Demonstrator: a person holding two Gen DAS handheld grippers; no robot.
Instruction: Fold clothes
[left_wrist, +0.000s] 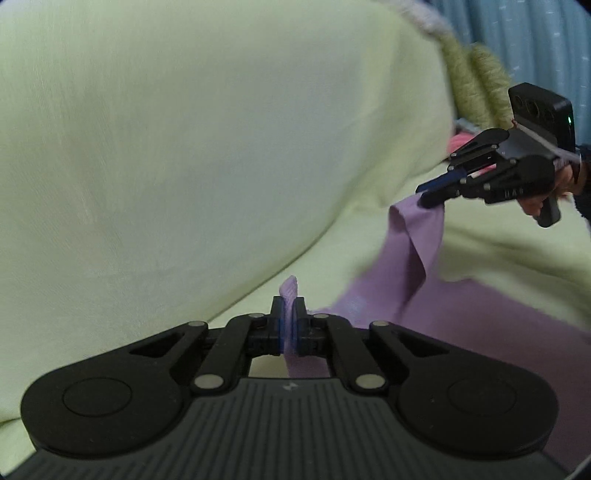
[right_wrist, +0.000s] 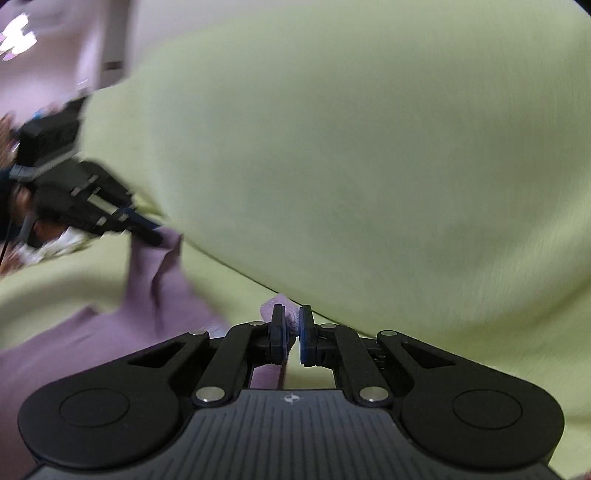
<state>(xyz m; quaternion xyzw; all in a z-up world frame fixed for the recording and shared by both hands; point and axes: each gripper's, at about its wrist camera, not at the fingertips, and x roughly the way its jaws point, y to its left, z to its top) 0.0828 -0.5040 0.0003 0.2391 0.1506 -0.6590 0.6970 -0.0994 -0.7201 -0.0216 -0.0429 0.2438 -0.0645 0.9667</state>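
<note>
A lilac garment (left_wrist: 461, 314) lies on a pale green sheet, one edge lifted. My left gripper (left_wrist: 288, 325) is shut on a fold of that garment, with lilac cloth sticking up between its blue pads. My right gripper (right_wrist: 291, 332) is shut on another corner of the garment (right_wrist: 110, 332), cloth pinched between its pads. In the left wrist view the right gripper (left_wrist: 428, 197) holds its corner raised at the right. In the right wrist view the left gripper (right_wrist: 155, 238) holds its corner raised at the left. The cloth hangs between the two.
The pale green sheet (left_wrist: 184, 166) covers a bulging cushion or sofa back right in front of both grippers. A green knitted item (left_wrist: 476, 85) and a blue curtain (left_wrist: 535, 44) are at the upper right. The sheet (right_wrist: 369, 147) fills the right wrist view.
</note>
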